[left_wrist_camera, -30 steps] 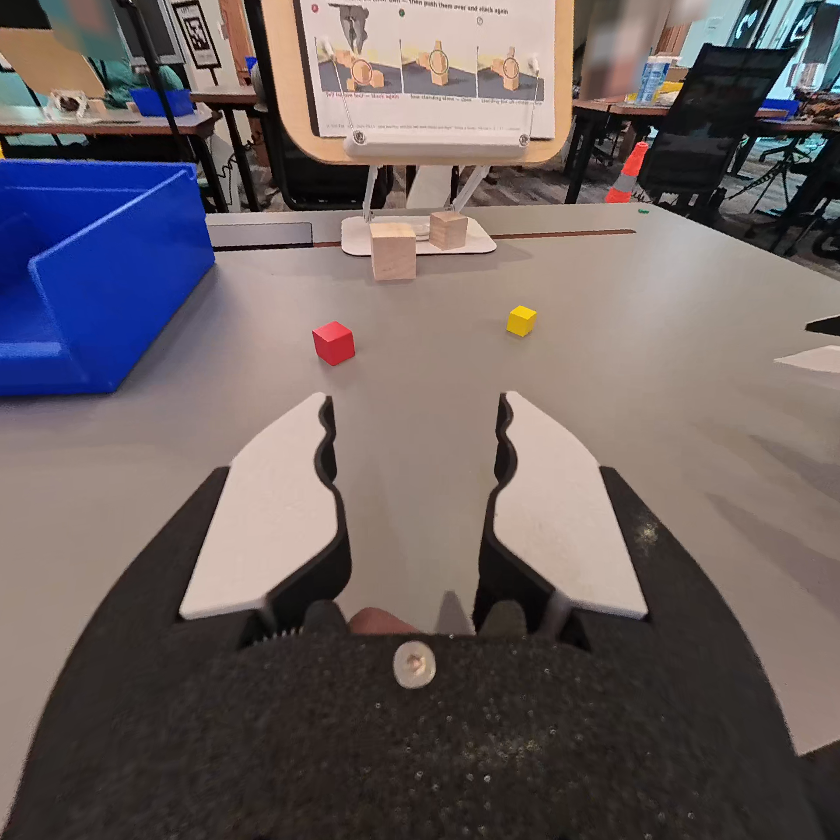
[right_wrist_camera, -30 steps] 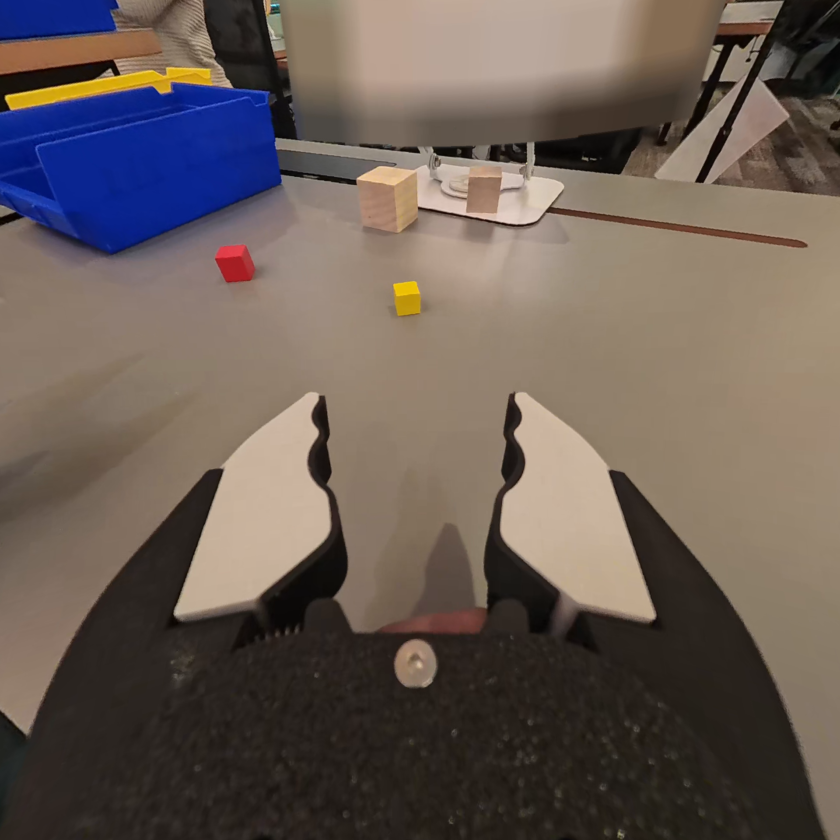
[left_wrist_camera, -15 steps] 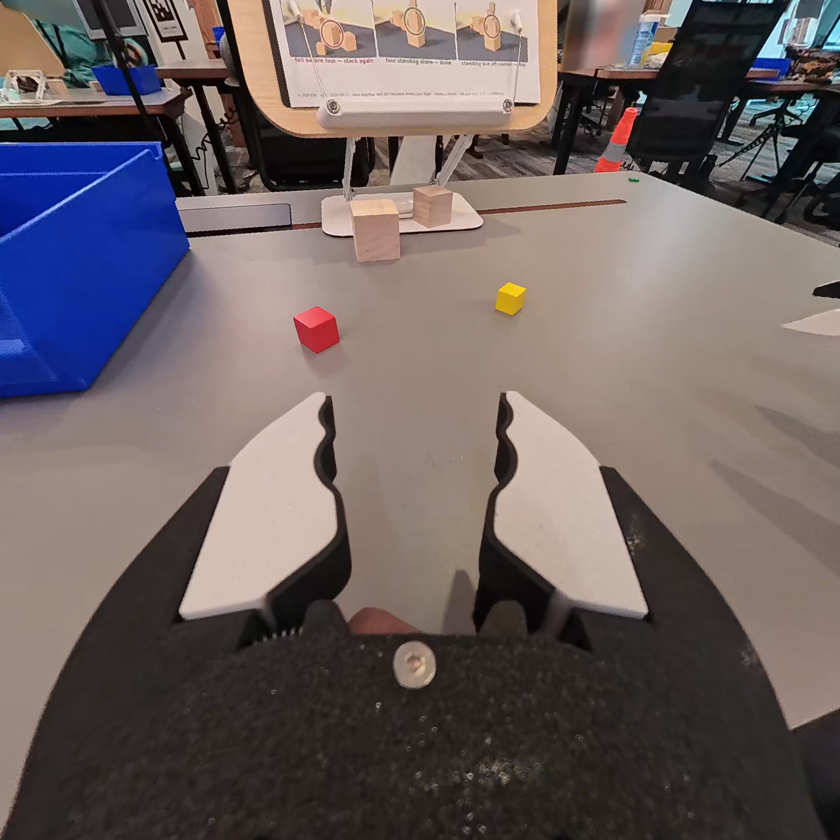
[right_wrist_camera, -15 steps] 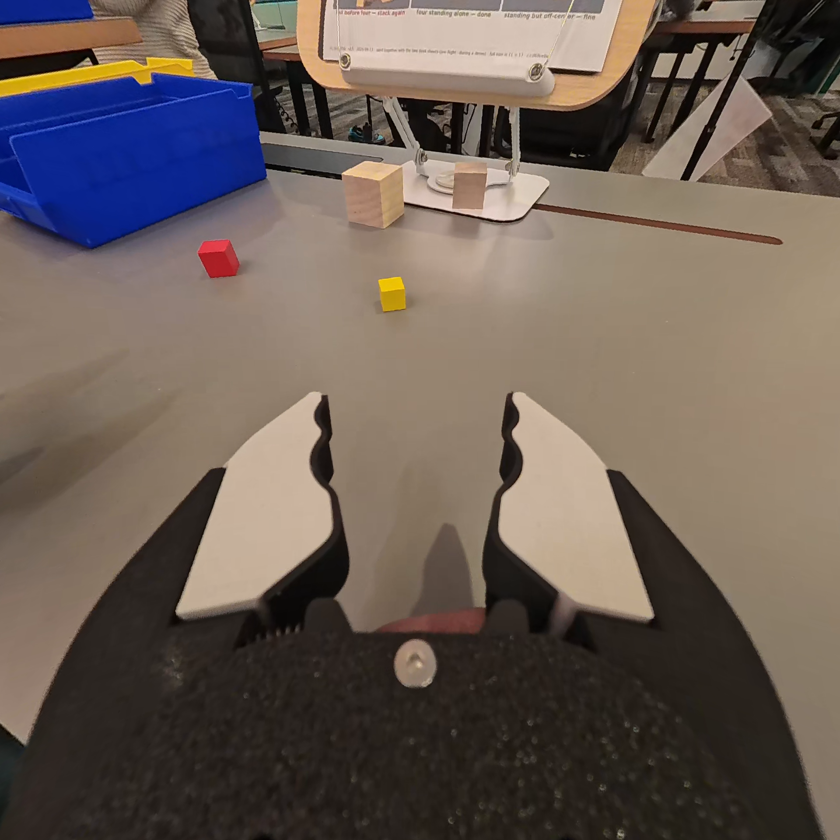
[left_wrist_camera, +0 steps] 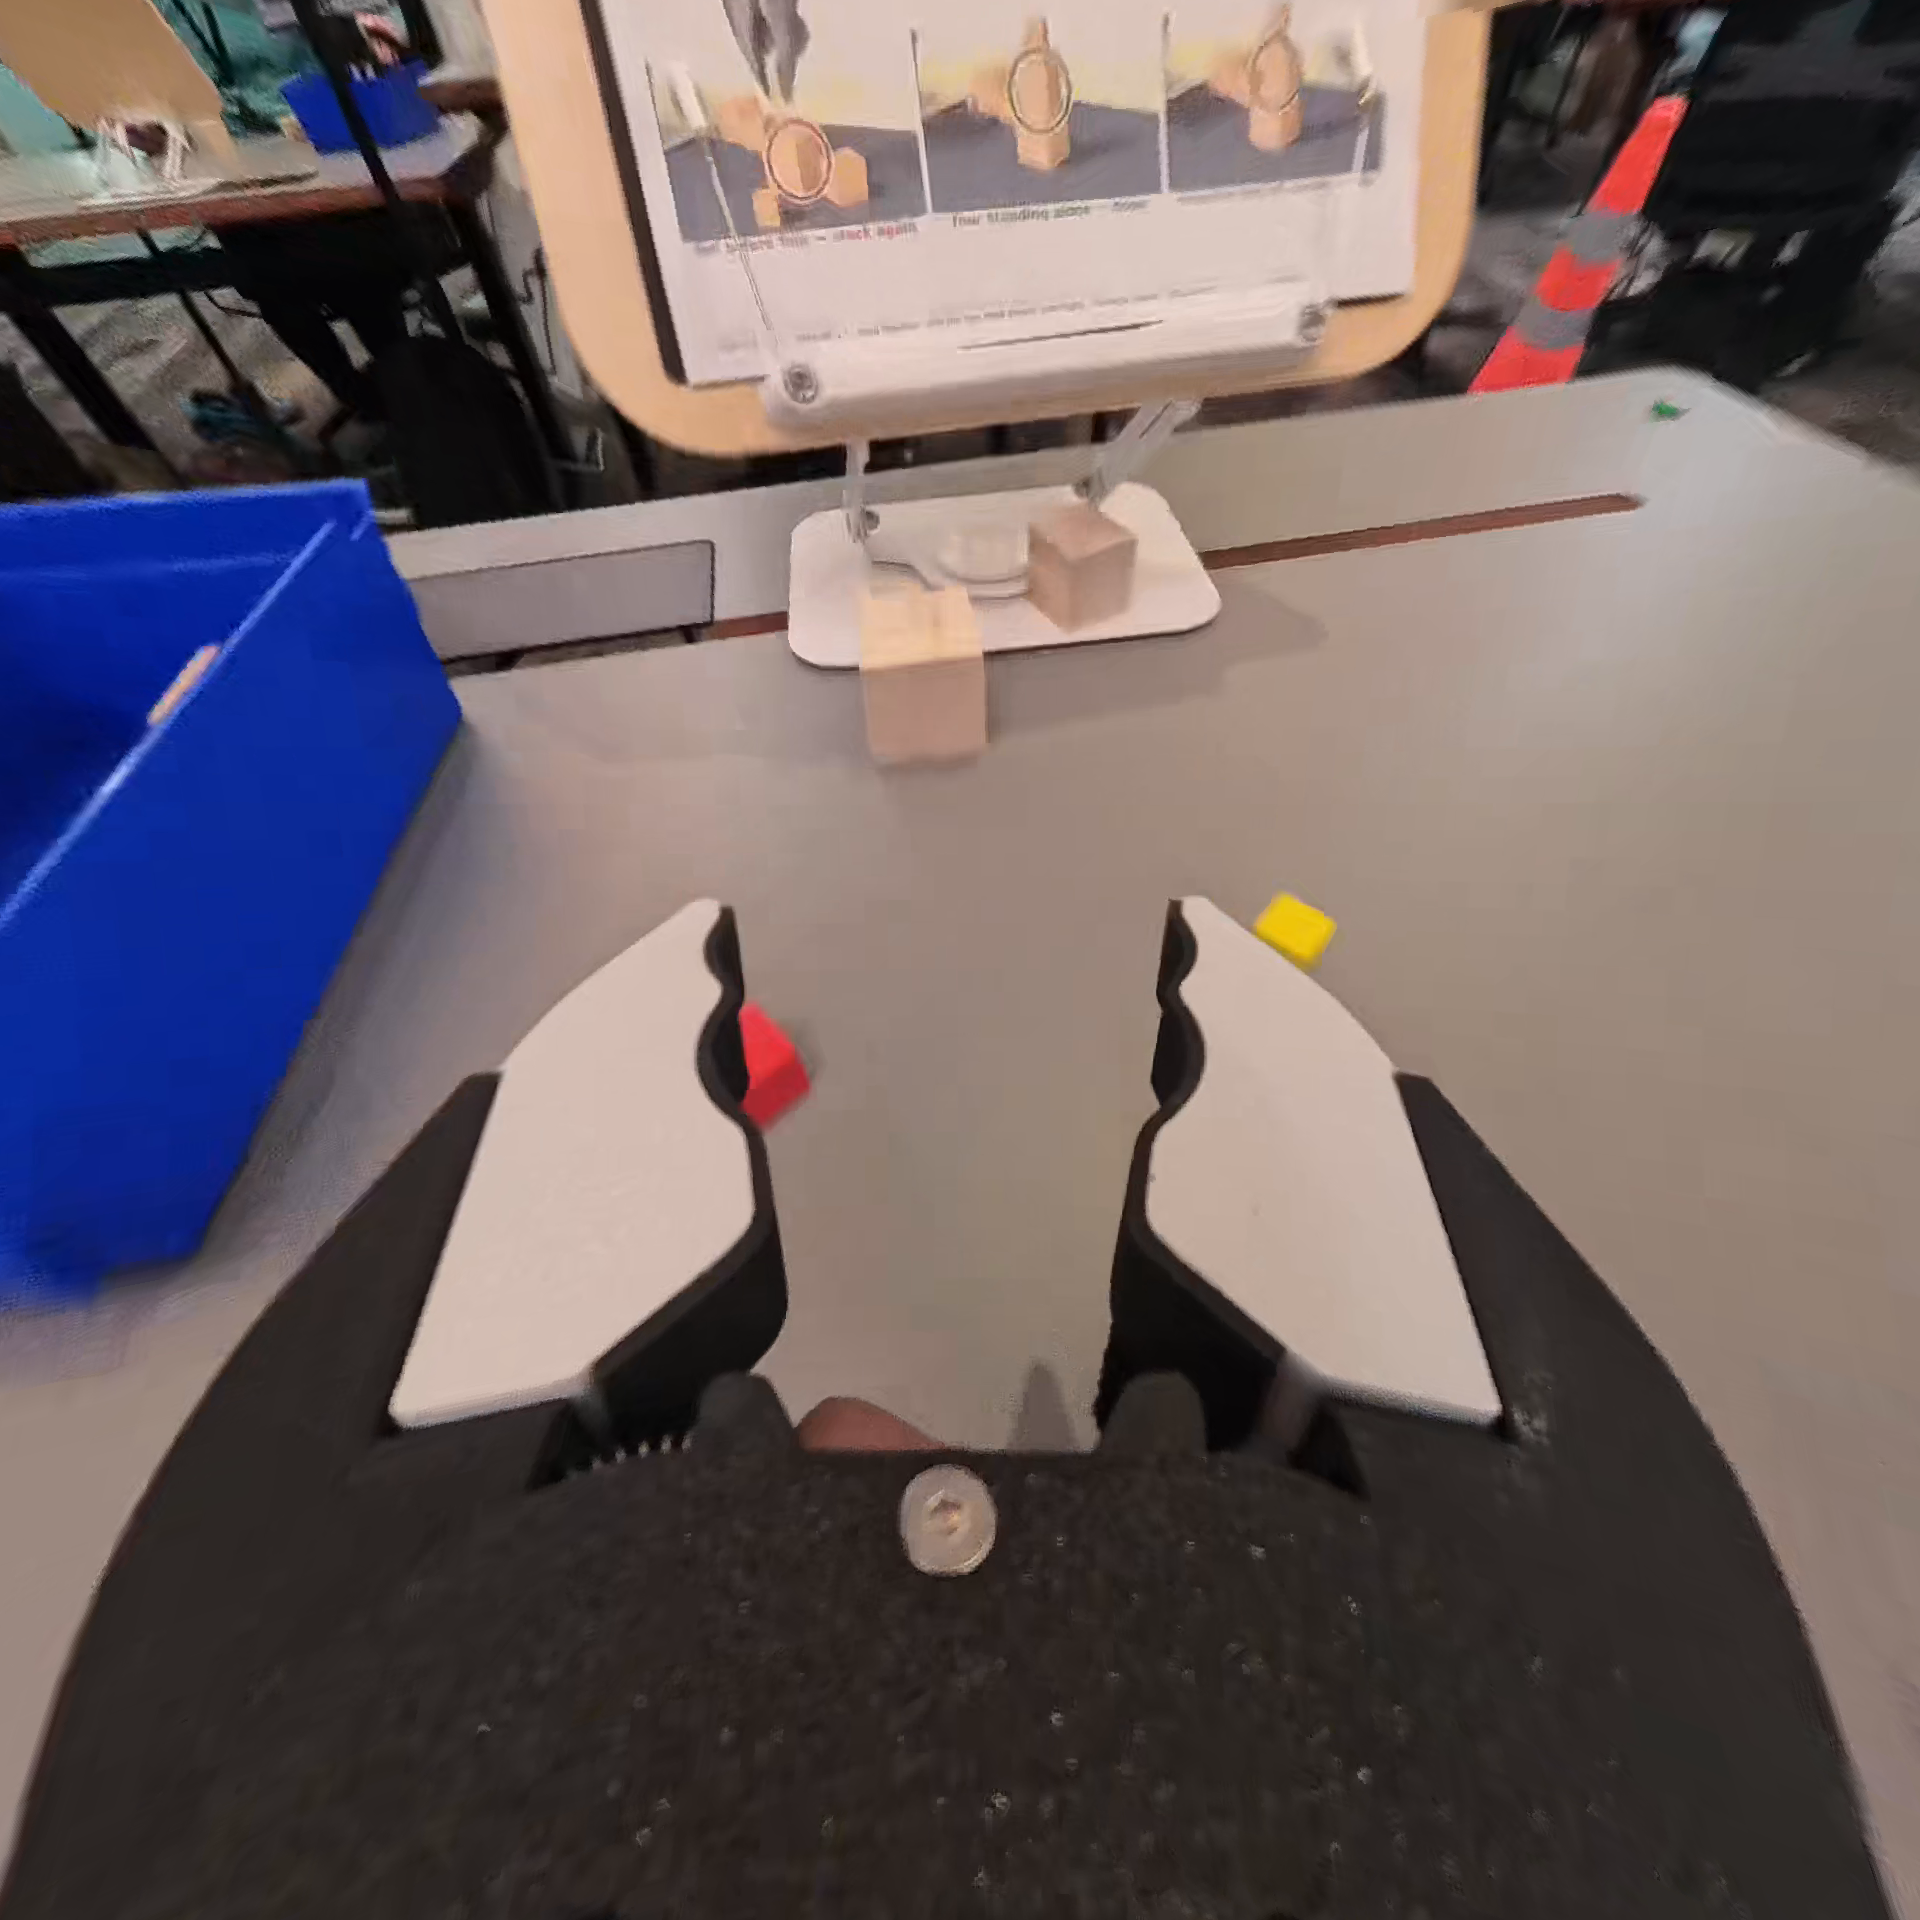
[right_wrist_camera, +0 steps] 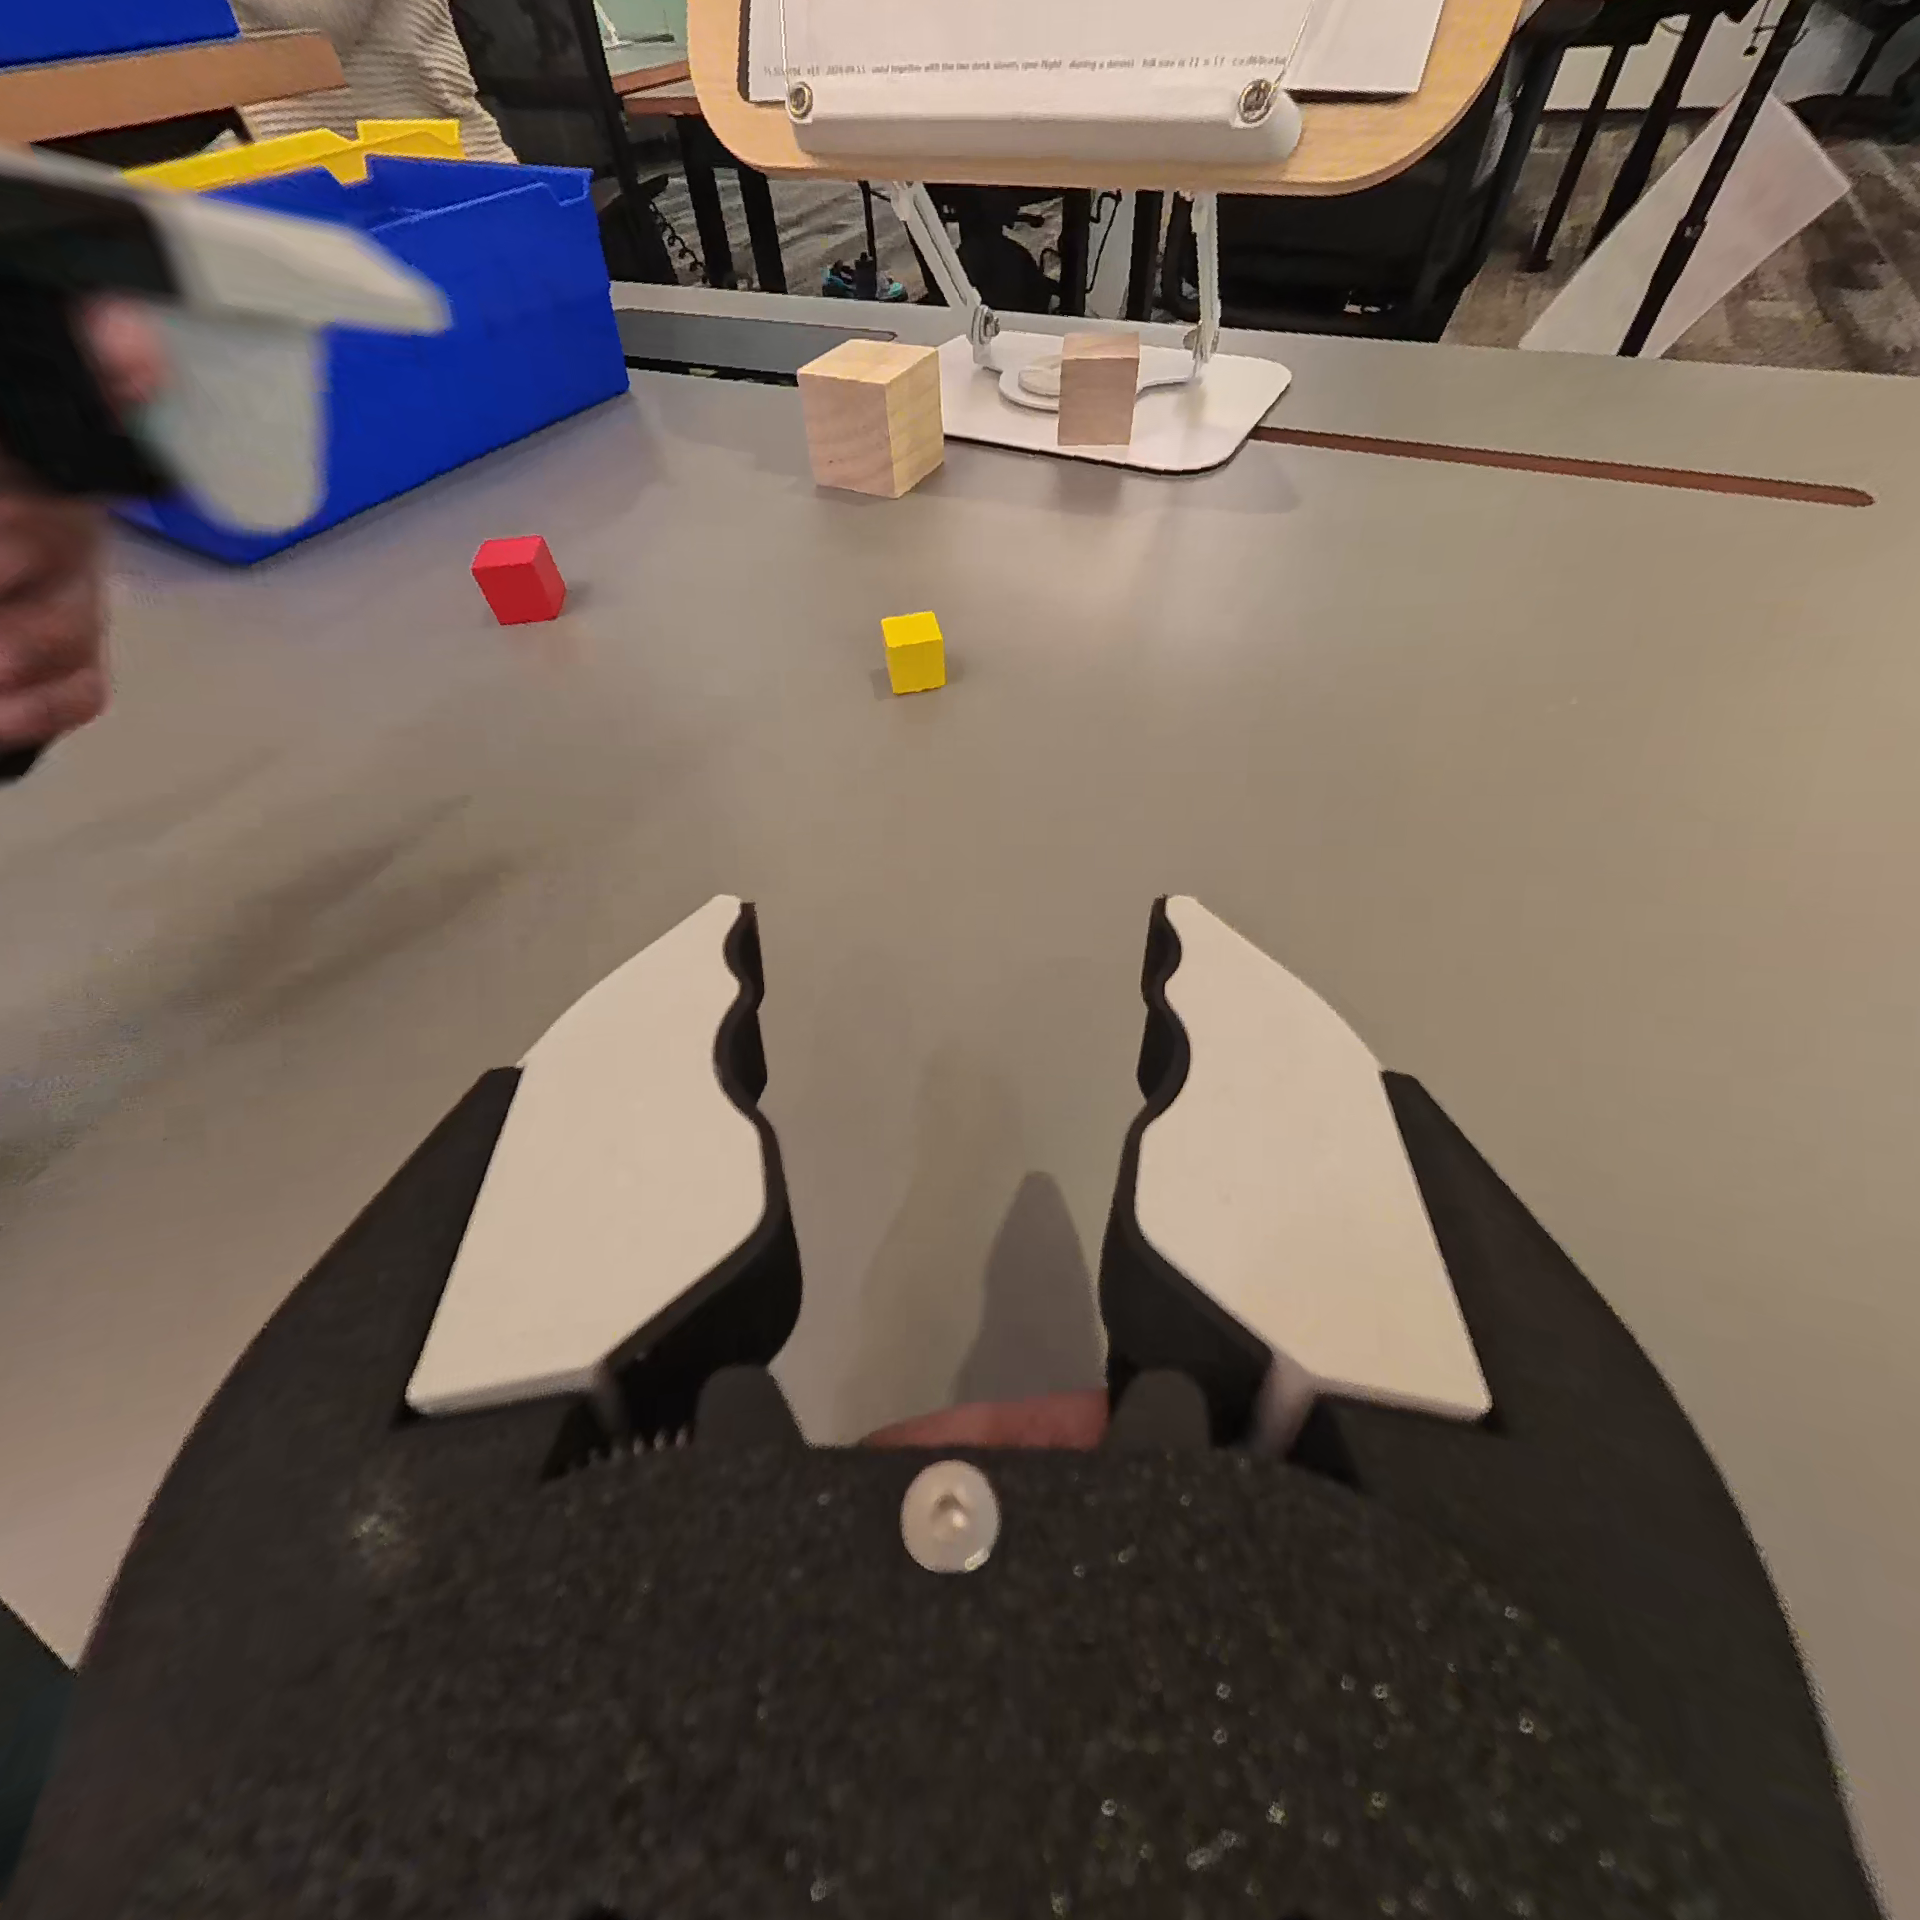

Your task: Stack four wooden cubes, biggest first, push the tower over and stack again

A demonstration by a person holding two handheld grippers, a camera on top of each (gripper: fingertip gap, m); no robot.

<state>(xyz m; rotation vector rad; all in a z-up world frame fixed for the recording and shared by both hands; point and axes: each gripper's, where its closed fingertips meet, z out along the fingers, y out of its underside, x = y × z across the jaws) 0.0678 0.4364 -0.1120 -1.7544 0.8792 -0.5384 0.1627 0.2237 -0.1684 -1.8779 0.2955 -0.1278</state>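
Four cubes lie apart on the grey table point(left_wrist_camera: 1558, 883). The biggest plain wooden cube point(left_wrist_camera: 923, 681) point(right_wrist_camera: 873, 418) stands in front of the sign stand's white base. A smaller plain cube point(left_wrist_camera: 1081, 566) point(right_wrist_camera: 1098, 389) sits on that base. The red cube point(left_wrist_camera: 771, 1068) point(right_wrist_camera: 518, 580) is partly hidden behind my left gripper's left finger. The yellow cube point(left_wrist_camera: 1294, 928) point(right_wrist_camera: 913, 651) lies just past its right fingertip. My left gripper point(left_wrist_camera: 948, 914) is open and empty above the table; it also shows blurred at the left of the right wrist view point(right_wrist_camera: 208, 343). My right gripper point(right_wrist_camera: 951, 912) is open and empty, well short of the cubes.
A blue bin point(left_wrist_camera: 177, 852) point(right_wrist_camera: 436, 312) stands at the left. A sign board on a stand point(left_wrist_camera: 997, 208) with a white base plate point(left_wrist_camera: 1174, 603) is at the table's far edge. An orange cone point(left_wrist_camera: 1590, 239) and other desks lie beyond.
My left gripper has moved forward toward the cubes, so the red and yellow cubes now sit by its fingertips, and it has entered the right wrist view. The right gripper edged slightly forward.
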